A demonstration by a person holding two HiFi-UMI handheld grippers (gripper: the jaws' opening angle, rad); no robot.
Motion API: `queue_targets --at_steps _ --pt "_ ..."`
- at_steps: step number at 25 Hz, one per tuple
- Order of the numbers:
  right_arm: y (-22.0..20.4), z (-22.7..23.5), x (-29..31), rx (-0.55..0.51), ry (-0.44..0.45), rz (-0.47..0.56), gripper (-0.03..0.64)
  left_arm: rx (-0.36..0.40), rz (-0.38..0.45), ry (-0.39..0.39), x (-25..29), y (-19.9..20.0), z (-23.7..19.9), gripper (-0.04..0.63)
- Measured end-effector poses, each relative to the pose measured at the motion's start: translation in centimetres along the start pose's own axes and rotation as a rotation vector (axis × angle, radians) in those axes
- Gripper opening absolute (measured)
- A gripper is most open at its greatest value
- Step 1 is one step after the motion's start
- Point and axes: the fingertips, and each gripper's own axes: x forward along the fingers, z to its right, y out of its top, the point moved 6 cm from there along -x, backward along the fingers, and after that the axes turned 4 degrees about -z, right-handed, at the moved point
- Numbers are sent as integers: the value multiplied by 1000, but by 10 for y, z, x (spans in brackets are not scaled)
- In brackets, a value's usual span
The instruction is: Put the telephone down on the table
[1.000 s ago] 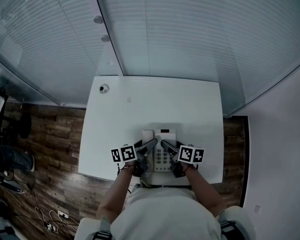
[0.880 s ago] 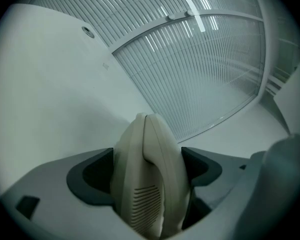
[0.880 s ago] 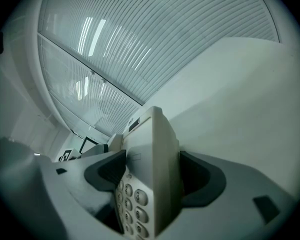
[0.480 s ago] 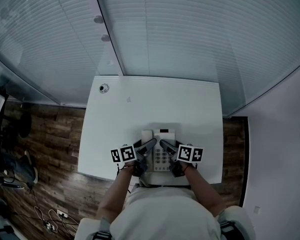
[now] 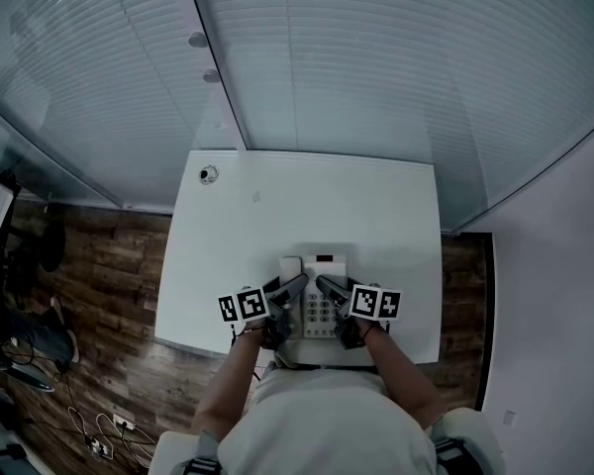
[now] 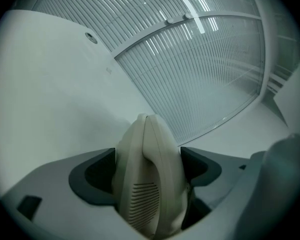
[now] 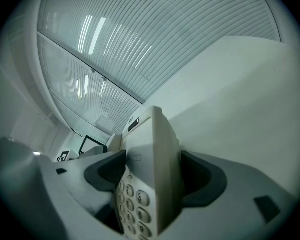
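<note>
The beige telephone is at the near middle of the white table, between the two grippers. I cannot tell whether it already rests on the top. The left gripper has its jaws pressed on the handset, at the telephone's left side. The right gripper, with jaws wide apart, clamps the right edge of the telephone's body, with the keypad beside its left jaw.

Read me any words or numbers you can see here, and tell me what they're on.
"2": key on the telephone.
"3": the key beside it.
Other keys and the telephone's small label: too blurred to read.
Marker cubes: patterns only, no words.
</note>
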Motion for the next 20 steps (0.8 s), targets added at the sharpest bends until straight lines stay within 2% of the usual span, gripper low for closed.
queue_targets --at_steps 13,20 --pt "-8 2 -11 4 -51 45 341 21 32 -17 -23 -10 13 405" --pt "-17 -3 -17 -46 -115 76 403 40 55 -27 -35 -21 24 405"
